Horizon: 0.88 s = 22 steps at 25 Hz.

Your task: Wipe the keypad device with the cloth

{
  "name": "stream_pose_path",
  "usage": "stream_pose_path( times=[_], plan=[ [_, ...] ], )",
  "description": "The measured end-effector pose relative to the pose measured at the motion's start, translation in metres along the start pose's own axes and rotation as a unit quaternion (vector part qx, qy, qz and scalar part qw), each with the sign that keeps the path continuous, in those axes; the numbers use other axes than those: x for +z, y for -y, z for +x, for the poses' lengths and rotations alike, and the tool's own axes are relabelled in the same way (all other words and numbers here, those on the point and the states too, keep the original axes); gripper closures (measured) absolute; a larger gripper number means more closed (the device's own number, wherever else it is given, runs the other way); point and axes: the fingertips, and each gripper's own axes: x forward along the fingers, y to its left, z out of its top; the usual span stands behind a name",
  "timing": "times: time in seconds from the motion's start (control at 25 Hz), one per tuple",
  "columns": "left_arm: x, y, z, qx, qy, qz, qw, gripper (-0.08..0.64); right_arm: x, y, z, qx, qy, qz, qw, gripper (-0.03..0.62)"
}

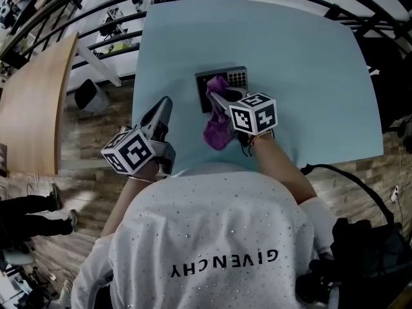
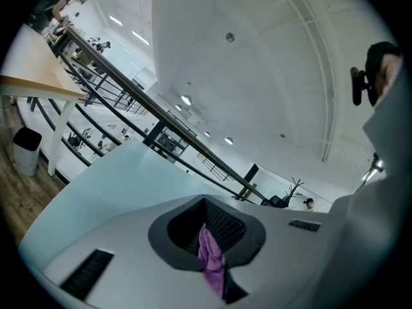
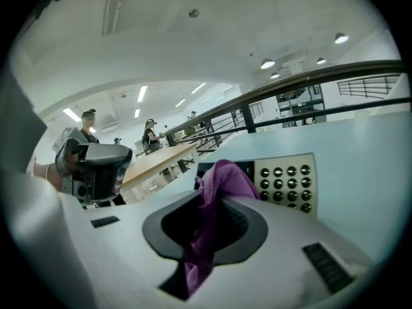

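Cloth (image 1: 217, 131) hangs clamped in the right claw (image 1: 215, 100).

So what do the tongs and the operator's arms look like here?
The left tongs and right tongs are grey tapered wedges with dark ribbed inner pads. Each carries a white cube with black square markers. The person wears a white studded top with short sleeves.

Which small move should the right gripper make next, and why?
Probably lower the right gripper so its purple cloth presses onto the keypad device: the jaws are shut on the cloth, bunched over the device. The left gripper, aside, pinches only a purple scrap.
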Motion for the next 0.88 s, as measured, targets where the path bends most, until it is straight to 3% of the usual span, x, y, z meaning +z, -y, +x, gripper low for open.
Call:
stream_pose_path(
  times=[0.48,0.76,0.88],
  plan=[
    [-0.003,0.000,0.005,-0.011,-0.004,-0.003,0.9999,0.560,-0.005,0.071,-0.050,-0.097,0.043,0.052,0.993,0.549],
    [0.000,0.006,0.000,-0.014,0.003,0.008,0.9999,0.560,-0.015,0.106,-0.074,-0.163,0.065,0.127,0.976,0.549],
    [0.001,0.008,-0.008,-0.013,0.007,0.007,0.9999,0.560,-0.007,0.093,-0.073,-0.155,0.074,0.130,0.976,0.549]
  ],
)
